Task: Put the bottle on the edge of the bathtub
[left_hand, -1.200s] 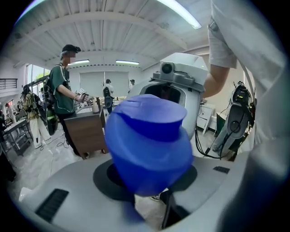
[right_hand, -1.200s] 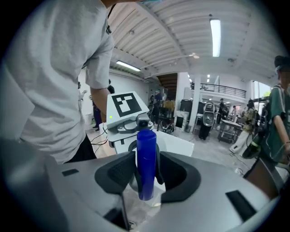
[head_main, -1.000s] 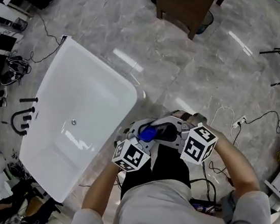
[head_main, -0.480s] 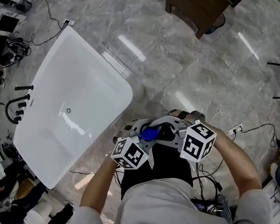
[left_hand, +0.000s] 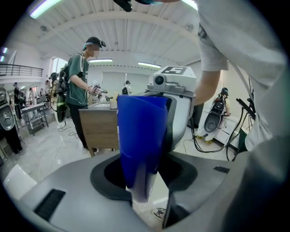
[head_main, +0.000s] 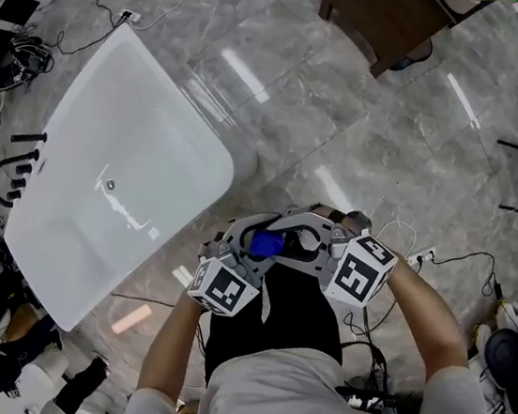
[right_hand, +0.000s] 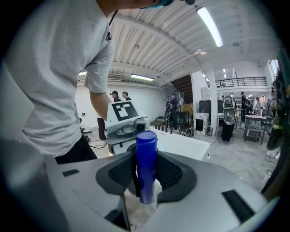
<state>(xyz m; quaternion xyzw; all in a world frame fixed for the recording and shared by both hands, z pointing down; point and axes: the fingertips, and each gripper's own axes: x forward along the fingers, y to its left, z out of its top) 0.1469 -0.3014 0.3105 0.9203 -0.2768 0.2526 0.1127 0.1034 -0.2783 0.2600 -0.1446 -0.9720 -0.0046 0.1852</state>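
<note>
— Where have we got the blue bottle (head_main: pixel 264 243)?

— In the air, between the left gripper (left_hand: pixel 145 174) and the right gripper (right_hand: pixel 146 179). It is just off the bathtub's (head_main: pixel 145 139) nearest rounded corner, out over the grey marble floor (head_main: pixel 362 139). It touches no part of the bathtub and isn't on the rim.

— How does our left claw stand?

— Clamped on the bottle. In the left gripper view the broad blue body fills the gap between the jaws and rises well above them.

— And the right one?

— Its jaws have just been closing with the bottle standing between them, flat end up. In the right gripper view the dark ribbed pads lie against it on both sides, so we read that as a grip too. Behind the bottle we see the other gripper facing us, and beyond that the bathtub's white rim.

— What else lies round the bathtub?

— A black curved pipe (head_main: pixel 12 174) on the floor, along the long side farther from the bottle. A brown wooden cabinet (head_main: pixel 378 18) stands well beyond the bathtub's far end.
</note>
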